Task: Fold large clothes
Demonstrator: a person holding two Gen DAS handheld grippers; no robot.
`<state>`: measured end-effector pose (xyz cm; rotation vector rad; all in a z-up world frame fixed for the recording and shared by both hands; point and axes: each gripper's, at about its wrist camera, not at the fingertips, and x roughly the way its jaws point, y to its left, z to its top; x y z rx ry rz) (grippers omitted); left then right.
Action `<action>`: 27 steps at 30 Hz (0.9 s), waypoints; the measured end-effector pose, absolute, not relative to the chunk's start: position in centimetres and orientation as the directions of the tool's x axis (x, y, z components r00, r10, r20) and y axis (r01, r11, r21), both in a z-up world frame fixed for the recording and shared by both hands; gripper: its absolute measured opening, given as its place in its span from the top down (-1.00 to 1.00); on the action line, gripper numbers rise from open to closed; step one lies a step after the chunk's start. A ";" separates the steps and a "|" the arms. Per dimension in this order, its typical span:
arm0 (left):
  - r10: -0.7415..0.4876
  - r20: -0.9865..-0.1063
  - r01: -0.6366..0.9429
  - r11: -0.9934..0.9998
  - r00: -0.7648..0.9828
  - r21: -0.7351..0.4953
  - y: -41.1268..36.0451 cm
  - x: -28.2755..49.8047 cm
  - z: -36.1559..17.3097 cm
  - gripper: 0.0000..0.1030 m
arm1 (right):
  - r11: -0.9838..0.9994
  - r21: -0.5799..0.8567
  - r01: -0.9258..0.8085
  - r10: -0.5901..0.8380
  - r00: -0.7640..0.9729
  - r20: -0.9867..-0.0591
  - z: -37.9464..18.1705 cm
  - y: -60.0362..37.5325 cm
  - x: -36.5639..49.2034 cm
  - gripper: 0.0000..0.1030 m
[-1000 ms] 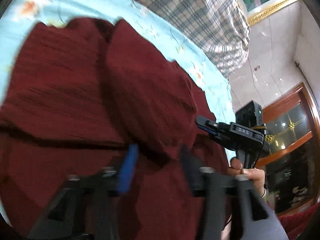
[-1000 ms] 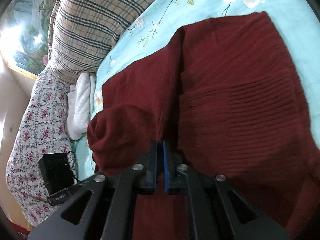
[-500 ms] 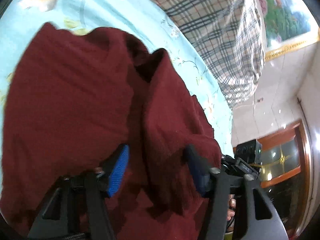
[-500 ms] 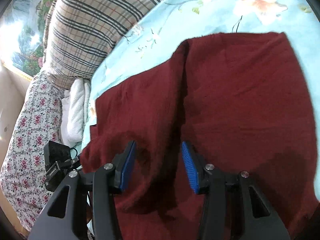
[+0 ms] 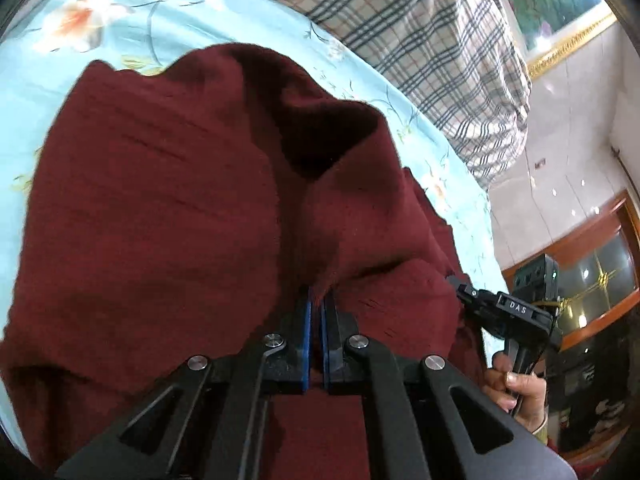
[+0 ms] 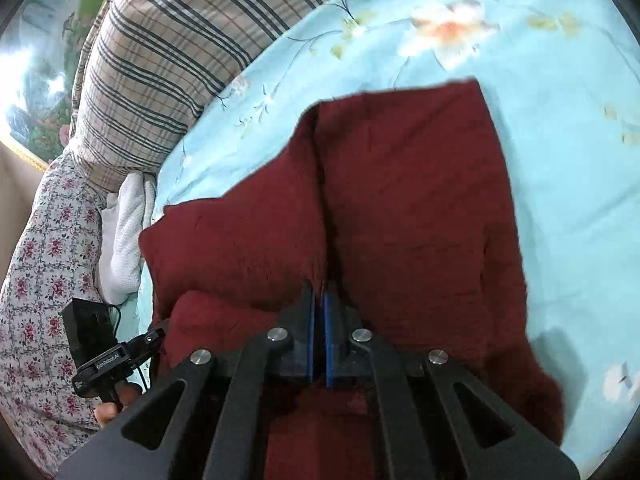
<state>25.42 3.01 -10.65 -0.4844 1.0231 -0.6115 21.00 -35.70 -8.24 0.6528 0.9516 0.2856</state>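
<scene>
Pinching a ridge of dark red cloth, the left gripper (image 5: 316, 308) sits at the lower middle of its view, its blue pads nearly together with only a thin fold of the sweater (image 5: 160, 208) between them. That sweater fills most of the frame, bunched into humps and lying on the blue sheet (image 5: 48, 92), with a deep dark fold near the upper centre. At the right edge of this view the right gripper (image 5: 464, 292) reaches into the sweater's side.

In the right wrist view the right gripper (image 6: 319, 300) is likewise closed to a sliver, clamped on a crease of the sweater (image 6: 416, 208) at the lower middle of the frame. The cloth spreads from there up to the centre, over the sheet (image 6: 560, 120). A plaid pillow (image 6: 180, 48) lies at the upper left, and the left gripper (image 6: 156, 336) shows at the lower left, against the sweater's edge.
</scene>
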 end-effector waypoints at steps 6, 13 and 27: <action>-0.702 -0.555 0.334 0.706 0.446 -0.624 3.3 24.1 -7.8 0.95 | 0.734 0.678 -0.038 0.533 0.650 -0.541 -5.4 -36.0 19.9 0.93; -0.665 -0.655 0.229 0.743 0.358 -0.629 3.4 24.1 -12.2 0.83 | 0.756 0.650 0.075 0.512 0.550 -0.660 -8.7 -36.1 20.4 0.75; -0.682 -0.631 0.416 0.729 0.370 -0.544 -2.9 24.9 -6.3 0.46 | 0.778 0.622 -0.093 0.556 0.563 -0.612 -3.9 -31.3 19.5 0.57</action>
